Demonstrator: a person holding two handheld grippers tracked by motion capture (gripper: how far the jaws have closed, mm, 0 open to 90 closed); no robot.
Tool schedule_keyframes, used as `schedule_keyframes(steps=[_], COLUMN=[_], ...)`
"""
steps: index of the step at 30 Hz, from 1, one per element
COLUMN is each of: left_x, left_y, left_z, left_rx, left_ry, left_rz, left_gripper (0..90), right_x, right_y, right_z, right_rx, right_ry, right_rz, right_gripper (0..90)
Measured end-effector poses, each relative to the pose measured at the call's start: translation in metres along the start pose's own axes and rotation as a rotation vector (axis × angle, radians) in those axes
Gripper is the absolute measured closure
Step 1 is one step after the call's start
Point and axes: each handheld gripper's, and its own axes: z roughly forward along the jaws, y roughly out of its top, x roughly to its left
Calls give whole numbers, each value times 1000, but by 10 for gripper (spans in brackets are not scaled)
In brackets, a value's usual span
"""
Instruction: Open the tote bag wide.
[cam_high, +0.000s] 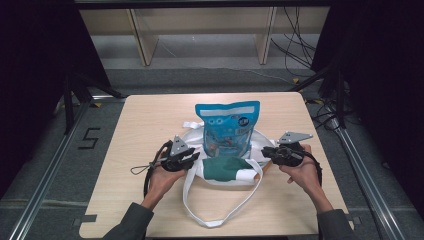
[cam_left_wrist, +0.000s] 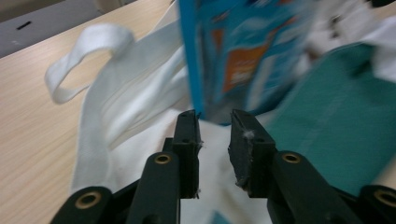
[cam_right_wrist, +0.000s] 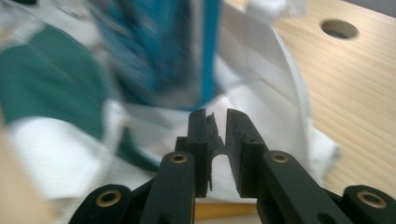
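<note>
Work in hand: packing a blue snack pouch (cam_high: 228, 131) into a white tote bag (cam_high: 220, 176) that lies mid-desk, a claw at each side of the bag's mouth.
Pouch: stands between the two claws, its lower end down in the bag mouth and its top toward the far side.
Green cloth: a dark green piece (cam_high: 225, 168) lies on the bag just near of the pouch.
Left claw (cam_high: 192, 158): at the bag's left edge; in the left gripper view its jaws stand slightly apart with white fabric behind them and nothing pinched.
Right claw (cam_high: 266, 153): at the bag's right edge; jaws a narrow gap apart, a scrap of fabric near one pad, though I cannot tell if it is caught.
Doing it well: I'd re-pinch each side of the rim and lift evenly, so the pouch slides deeper rather than tipping.
In the way: the long strap (cam_high: 220, 212) loops toward the near desk (cam_high: 140, 125) edge and could snag.
</note>
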Motion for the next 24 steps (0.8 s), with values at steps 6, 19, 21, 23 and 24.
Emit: schedule_keyframes(steps=[6, 19, 21, 23, 24], left_x=[-46, -82, -86, -84, -84], left_y=[5, -26, -27, -27, -27], left_z=[2, 60, 62, 62, 62], left_rx=[-23, 101, 103, 119, 107], left_ry=[-210, -152, -145, -154, -141], left_rz=[-1, 135, 139, 152, 144], left_gripper=[724, 807, 810, 814, 817], right_x=[27, 62, 63, 66, 65], right_y=[6, -14, -19, -23, -22], right_z=[-7, 27, 35, 41, 41], right_rx=[-4, 183, 207, 214, 230], right_ry=[75, 125, 111, 93, 88], right_rz=[-84, -181, -195, -205, -209], right_gripper=[777, 873, 890, 900, 900])
